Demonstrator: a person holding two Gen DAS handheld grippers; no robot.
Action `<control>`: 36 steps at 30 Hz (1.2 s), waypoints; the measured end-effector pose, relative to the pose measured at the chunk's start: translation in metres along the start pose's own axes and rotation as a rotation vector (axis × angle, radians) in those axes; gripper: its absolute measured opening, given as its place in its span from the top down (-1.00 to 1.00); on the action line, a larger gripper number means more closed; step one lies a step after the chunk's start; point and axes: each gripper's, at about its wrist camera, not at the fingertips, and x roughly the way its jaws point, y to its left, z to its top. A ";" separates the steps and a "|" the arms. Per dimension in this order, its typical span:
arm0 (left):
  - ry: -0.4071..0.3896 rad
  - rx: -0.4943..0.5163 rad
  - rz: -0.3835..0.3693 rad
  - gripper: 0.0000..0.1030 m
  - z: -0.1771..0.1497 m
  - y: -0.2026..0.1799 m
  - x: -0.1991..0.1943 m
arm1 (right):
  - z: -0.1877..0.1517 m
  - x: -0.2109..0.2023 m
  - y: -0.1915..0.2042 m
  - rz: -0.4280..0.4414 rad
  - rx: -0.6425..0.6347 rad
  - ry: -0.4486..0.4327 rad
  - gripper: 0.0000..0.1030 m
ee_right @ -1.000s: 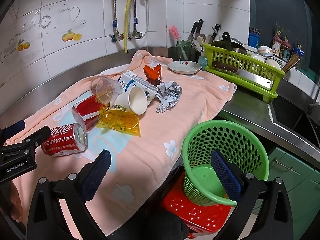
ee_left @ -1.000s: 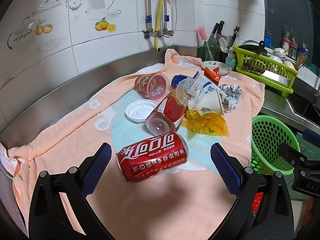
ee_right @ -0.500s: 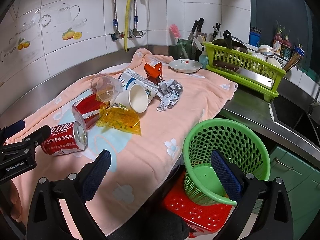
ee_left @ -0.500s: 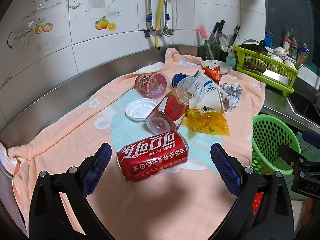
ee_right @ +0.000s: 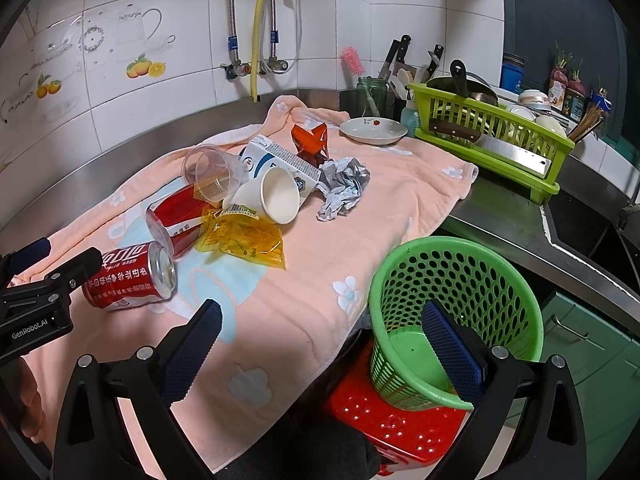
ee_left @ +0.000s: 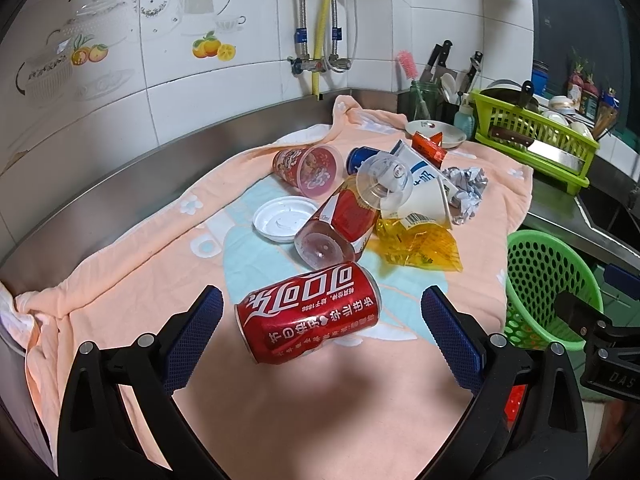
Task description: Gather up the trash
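While your left hand-held gripper (ee_left: 322,316) stands released, the red cola can (ee_left: 308,312) lies on its side between its fingers, untouched, on the towel-covered surface (ee_left: 320,408). Your right hand-held gripper (ee_right: 320,332), also released, hovers beside the green basket (ee_right: 456,320).

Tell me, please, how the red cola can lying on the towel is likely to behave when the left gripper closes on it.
The red cola can lies on its side between the open left gripper, so a nudge would probably roll it across the towel. Its smooth metal wall looks slippery. It shows no dents; if it is empty, a firm squeeze may crush it.
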 end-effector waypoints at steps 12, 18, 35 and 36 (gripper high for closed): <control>0.000 -0.003 -0.001 -0.90 0.001 0.002 0.000 | -0.001 0.001 0.001 -0.003 -0.001 0.001 -0.88; 0.002 0.004 0.001 -0.90 0.001 0.001 -0.001 | -0.001 0.002 0.001 0.000 0.001 0.001 -0.88; 0.000 0.005 0.010 -0.90 0.002 0.009 -0.001 | 0.008 0.008 0.010 0.039 -0.040 -0.006 -0.88; -0.001 0.003 0.010 -0.90 0.003 0.010 -0.001 | 0.010 0.010 0.011 0.044 -0.047 -0.007 -0.88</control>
